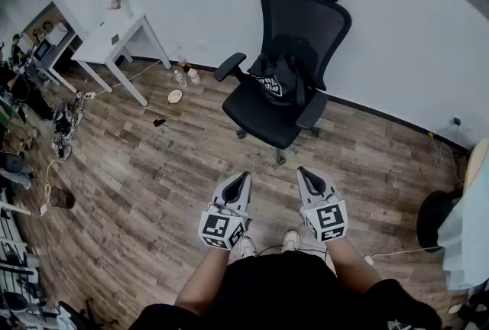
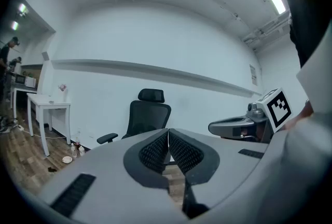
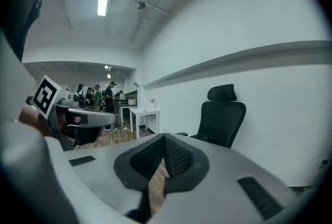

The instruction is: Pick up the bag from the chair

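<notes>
Wood floor (image 1: 153, 168) | black bag (image 1: 275, 81) on chair (image 1: 304, 19), white print unreadable | left gripper (image 1: 244, 176), right gripper (image 1: 302, 170): jaws pressed together, empty

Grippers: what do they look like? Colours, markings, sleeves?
The left gripper and right gripper are matching pale grey shells that taper toward the tips. The jaws are lined with black textured pads. Each carries a white cube printed with black square markers. The person wears a black top; the forearms are uncovered.
</notes>
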A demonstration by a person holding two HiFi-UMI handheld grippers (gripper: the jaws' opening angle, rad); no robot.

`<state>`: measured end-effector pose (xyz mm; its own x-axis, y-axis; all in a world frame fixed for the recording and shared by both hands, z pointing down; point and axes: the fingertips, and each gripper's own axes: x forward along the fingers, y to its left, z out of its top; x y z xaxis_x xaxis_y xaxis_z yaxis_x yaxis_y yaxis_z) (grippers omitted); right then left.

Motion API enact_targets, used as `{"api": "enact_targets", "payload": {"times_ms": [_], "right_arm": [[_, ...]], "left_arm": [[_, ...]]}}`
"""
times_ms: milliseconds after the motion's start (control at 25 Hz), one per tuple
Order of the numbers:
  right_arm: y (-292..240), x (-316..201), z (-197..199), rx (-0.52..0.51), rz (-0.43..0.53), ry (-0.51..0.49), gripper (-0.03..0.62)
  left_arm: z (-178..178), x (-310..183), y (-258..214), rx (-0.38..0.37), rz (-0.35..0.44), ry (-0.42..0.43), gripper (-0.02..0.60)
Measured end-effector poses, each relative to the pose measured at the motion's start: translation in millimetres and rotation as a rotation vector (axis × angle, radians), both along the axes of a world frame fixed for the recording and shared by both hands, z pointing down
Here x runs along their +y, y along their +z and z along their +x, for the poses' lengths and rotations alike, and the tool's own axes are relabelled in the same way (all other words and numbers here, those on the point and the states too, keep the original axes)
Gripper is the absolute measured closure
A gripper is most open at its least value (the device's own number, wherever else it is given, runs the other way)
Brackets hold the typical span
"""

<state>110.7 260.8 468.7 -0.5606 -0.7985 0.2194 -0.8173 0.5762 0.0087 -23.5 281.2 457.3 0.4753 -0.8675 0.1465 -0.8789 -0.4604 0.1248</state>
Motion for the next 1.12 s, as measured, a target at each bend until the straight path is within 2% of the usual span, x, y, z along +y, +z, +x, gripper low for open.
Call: {"api": "enact_targets", "payload": {"times_ms": [240,600,920,1120], "right_arm": [[-4.2,4.9,-9.1,-0.005,0.009,0.004,0.574],[-11.7,23.2,-38.3,-0.011,0.027,0.028,0.573],[-2.6,45.5,-79.8,0.023,0.002,0.067,0.572],[8.4,55.2,-95.4,0.045,-0.023,0.097,0.572]], "left_arm": [[-4.3,5.7,-8.0,-0.002,0.017,0.019,0.558],[-30.6,25.9,-9.5,0.0,0.024,0.058,0.558],[-71.3,42.3,-5.0,0.01,0.02,0.122,0.558],[-100.0,49.7,3.0,0.022,0.002,0.128,0.558]]}}
